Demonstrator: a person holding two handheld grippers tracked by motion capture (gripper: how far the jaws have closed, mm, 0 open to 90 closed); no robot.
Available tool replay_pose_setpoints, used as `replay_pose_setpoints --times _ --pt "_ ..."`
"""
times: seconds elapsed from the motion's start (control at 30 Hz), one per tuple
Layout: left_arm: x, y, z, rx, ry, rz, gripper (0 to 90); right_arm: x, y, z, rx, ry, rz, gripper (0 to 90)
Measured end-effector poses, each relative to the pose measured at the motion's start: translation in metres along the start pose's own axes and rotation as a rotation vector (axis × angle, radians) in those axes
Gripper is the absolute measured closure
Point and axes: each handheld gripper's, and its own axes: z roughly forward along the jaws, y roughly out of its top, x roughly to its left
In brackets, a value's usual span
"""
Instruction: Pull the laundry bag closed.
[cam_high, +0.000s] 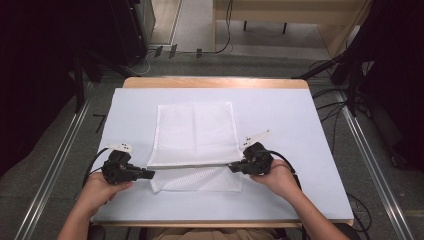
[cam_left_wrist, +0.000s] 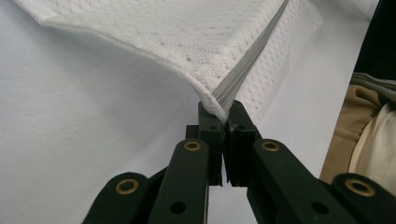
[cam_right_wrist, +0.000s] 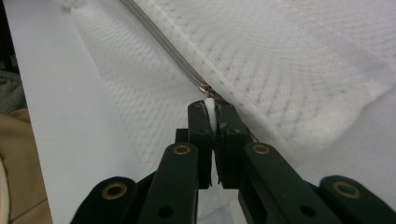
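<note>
A white mesh laundry bag (cam_high: 195, 135) lies flat in the middle of the white table, with a grey zipper (cam_high: 192, 167) running across near its front end. My left gripper (cam_high: 151, 174) is shut on the bag's left zipper end (cam_left_wrist: 223, 106), lifting that corner slightly. My right gripper (cam_high: 232, 167) is shut on the white zipper pull (cam_right_wrist: 210, 106) at the bag's right side, just behind the metal slider (cam_right_wrist: 204, 88). The mesh bag (cam_left_wrist: 177, 42) spreads away from the left jaws, and the mesh bag (cam_right_wrist: 289, 56) from the right jaws.
The white table cover (cam_high: 280, 125) has bare room on all sides of the bag. A wooden table edge (cam_high: 215, 81) shows at the back. Dark stands and cables (cam_high: 345, 100) flank the table on the floor. The person's tan clothing (cam_left_wrist: 369, 135) is near the front edge.
</note>
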Motion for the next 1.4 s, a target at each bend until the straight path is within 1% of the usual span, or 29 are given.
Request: replay_pose_setpoints --times 0.17,0.2,0.23,0.27,0.37,0.4,0.43,0.53,0.57,0.6,0.63,0.67,0.7,0.77,0.83,0.87,0.9,1.03,1.1,1.17,1.2,1.23,1.3,1.33,1.37,1.4 --pt "0.000 0.000 0.001 0.001 -0.004 -0.001 88.0 -0.005 -0.004 -0.008 -0.009 -0.012 0.017 87.9" --pt "0.000 0.000 0.001 0.001 -0.007 -0.004 88.1 -0.006 -0.005 -0.010 -0.008 -0.013 0.023 88.0" --pt "0.000 0.000 0.001 0.002 -0.009 -0.003 88.0 -0.008 -0.006 -0.011 -0.011 -0.016 0.019 87.9" --pt "0.000 0.000 0.001 0.003 -0.013 -0.002 88.0 -0.009 -0.007 -0.013 -0.016 -0.011 0.031 87.9" --pt "-0.001 0.001 0.002 0.003 -0.032 0.009 88.0 -0.009 -0.008 -0.014 -0.005 -0.017 0.030 87.9" --pt "-0.001 0.001 0.002 -0.001 -0.034 0.005 88.0 -0.009 -0.009 -0.014 -0.010 -0.015 0.030 87.9" --pt "-0.001 0.001 0.002 0.000 -0.028 0.004 88.0 -0.010 -0.009 -0.014 -0.012 -0.012 0.039 87.9" --pt "-0.001 0.000 0.001 -0.003 -0.017 -0.001 87.6 -0.007 -0.007 -0.014 -0.014 -0.012 0.031 87.9" --pt "-0.001 0.000 0.001 -0.018 -0.018 0.000 87.2 -0.007 -0.007 -0.014 -0.013 -0.015 0.027 87.8" --pt "-0.002 0.001 0.000 -0.024 -0.018 -0.006 84.8 -0.006 -0.007 -0.013 -0.015 -0.014 0.019 87.7" --pt "-0.003 0.001 0.000 -0.025 -0.024 -0.005 84.8 -0.006 -0.007 -0.013 -0.015 -0.014 0.019 87.7" --pt "-0.004 0.001 0.000 -0.020 -0.023 0.004 83.9 -0.005 -0.007 -0.013 -0.013 -0.019 0.016 87.6" --pt "-0.004 0.001 0.001 -0.011 -0.026 0.008 80.6 -0.006 -0.007 -0.012 -0.013 -0.019 0.014 87.3" --pt "-0.004 0.001 0.003 0.000 -0.015 0.006 76.1 -0.005 -0.007 -0.012 -0.015 -0.019 0.017 86.9" --pt "-0.003 0.002 0.003 -0.001 -0.027 -0.016 69.1 -0.004 -0.007 -0.011 -0.010 -0.020 0.016 86.5" --pt "-0.002 0.002 0.003 -0.008 -0.042 -0.027 66.4 -0.004 -0.007 -0.010 -0.009 -0.018 0.016 86.4" --pt "-0.001 0.002 0.003 -0.012 -0.042 -0.036 63.8 -0.004 -0.007 -0.009 -0.008 -0.017 0.008 86.1" --pt "0.001 0.002 0.002 -0.023 -0.039 -0.053 56.2 -0.003 -0.006 -0.007 -0.008 -0.019 0.002 82.9" --pt "0.002 0.003 0.002 -0.021 -0.029 -0.051 53.1 -0.003 -0.006 -0.007 -0.011 -0.024 0.003 80.3" --pt "0.002 0.002 0.003 -0.029 -0.020 -0.048 51.6 -0.003 -0.005 -0.005 -0.018 -0.027 -0.004 78.2" --pt "0.002 0.002 0.003 -0.029 -0.013 -0.047 48.6 -0.003 -0.005 -0.004 -0.015 -0.030 -0.005 76.9" --pt "0.002 0.002 0.003 -0.033 -0.007 -0.046 48.6 -0.003 -0.005 -0.004 -0.015 -0.030 -0.005 76.9" --pt "0.002 0.003 0.002 -0.049 0.010 -0.040 45.2 -0.003 -0.005 -0.004 -0.022 -0.039 -0.009 70.8" --pt "0.002 0.003 0.002 -0.058 0.023 -0.036 42.1 -0.004 -0.005 -0.003 -0.041 -0.054 -0.015 61.9" --pt "0.001 0.003 0.002 -0.068 0.034 -0.026 42.1 -0.004 -0.005 -0.003 -0.041 -0.054 -0.015 61.9" --pt "0.001 0.004 0.001 -0.074 0.038 -0.023 41.2 -0.006 -0.006 -0.003 -0.055 -0.069 -0.025 58.0"
